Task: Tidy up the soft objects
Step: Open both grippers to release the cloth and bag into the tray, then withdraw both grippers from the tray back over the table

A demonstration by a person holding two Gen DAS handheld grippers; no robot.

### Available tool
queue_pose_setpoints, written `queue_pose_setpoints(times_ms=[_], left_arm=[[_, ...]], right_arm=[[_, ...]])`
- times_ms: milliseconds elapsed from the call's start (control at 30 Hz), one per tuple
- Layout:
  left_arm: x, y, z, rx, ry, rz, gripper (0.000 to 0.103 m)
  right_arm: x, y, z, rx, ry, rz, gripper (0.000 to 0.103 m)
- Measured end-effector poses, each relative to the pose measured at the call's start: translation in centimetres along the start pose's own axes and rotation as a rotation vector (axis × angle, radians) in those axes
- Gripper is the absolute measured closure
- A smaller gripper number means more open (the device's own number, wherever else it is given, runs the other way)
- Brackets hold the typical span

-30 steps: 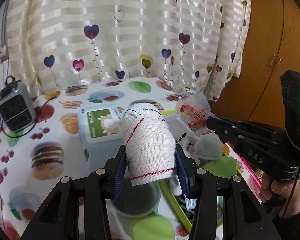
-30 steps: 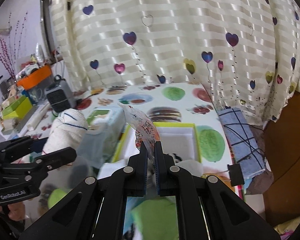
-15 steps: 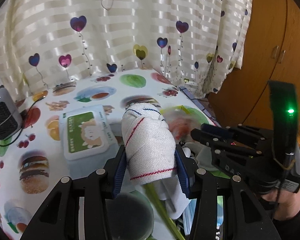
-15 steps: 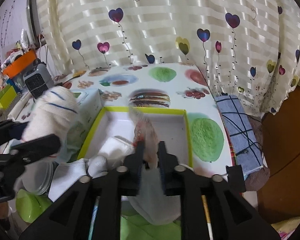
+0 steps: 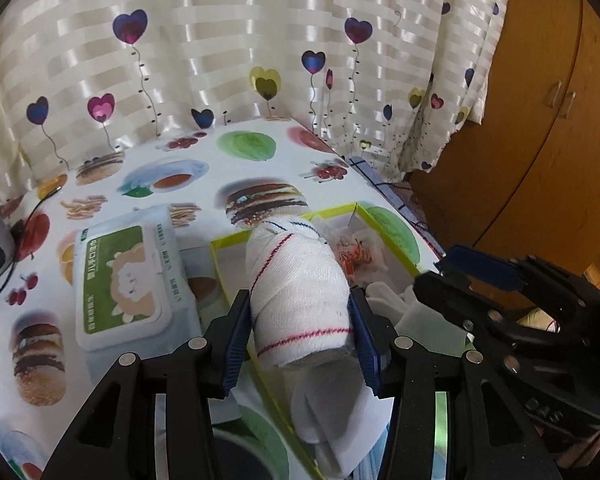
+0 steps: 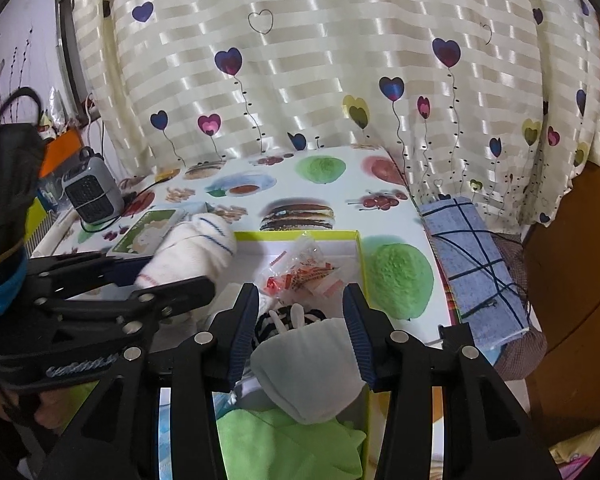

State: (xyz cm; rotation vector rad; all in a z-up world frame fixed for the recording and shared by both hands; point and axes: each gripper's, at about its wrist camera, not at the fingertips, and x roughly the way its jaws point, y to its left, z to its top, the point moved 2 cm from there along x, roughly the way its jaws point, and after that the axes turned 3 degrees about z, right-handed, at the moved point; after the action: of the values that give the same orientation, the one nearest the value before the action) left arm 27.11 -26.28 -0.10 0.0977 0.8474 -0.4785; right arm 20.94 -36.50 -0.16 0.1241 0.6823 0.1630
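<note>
Above the near edge of the yellow-rimmed box, the left gripper is clamped on a rolled white cloth with red and blue stitched lines; the roll stands between the blue finger pads and juts forward over the box's near wall. To its right, the right gripper hangs over the same box with its jaws spread apart and nothing between them. Inside the box, toward the far end, lies a crinkled clear packet with red print. Nearer, a black-and-white striped soft item sits beside a pale grey sock, with a bright green cloth below them. Left of the box, a wet-wipes pack with a green label rests on the food-print tablecloth. A small grey heater stands at the far left, and a heart-patterned curtain hangs behind the table.
</note>
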Motion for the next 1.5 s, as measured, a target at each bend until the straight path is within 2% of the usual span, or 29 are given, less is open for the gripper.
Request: queue_pose_setpoints(times_ms=[167,600,833,967,1500], left_arm=[[-0.4,-0.2,0.1,0.007,-0.023,-0.005,0.051],[-4.5,-0.4,-1.4,0.012,-0.063,-0.030,0.051],[-8.4,-0.1,-3.5,0.004,-0.100,-0.042,0.051],[-10.3,-0.3,-5.1,0.003,-0.112,-0.021,0.051],[-14.8,-0.9,-10.7,-0.018,-0.125,0.013,0.051]], right_arm=[[-0.3,0.0,-0.2,0.007,-0.005,0.006,0.058],[-3.1,1.0,-1.7,0.027,-0.017,0.008,0.058],[-5.3,2.8,-3.1,0.018,-0.014,0.019,0.058],[-6.4,4.1,-3.9,0.004,-0.011,0.029,0.058],[-10.2,7.5,-7.3,-0.014,0.011,0.000,0.058]])
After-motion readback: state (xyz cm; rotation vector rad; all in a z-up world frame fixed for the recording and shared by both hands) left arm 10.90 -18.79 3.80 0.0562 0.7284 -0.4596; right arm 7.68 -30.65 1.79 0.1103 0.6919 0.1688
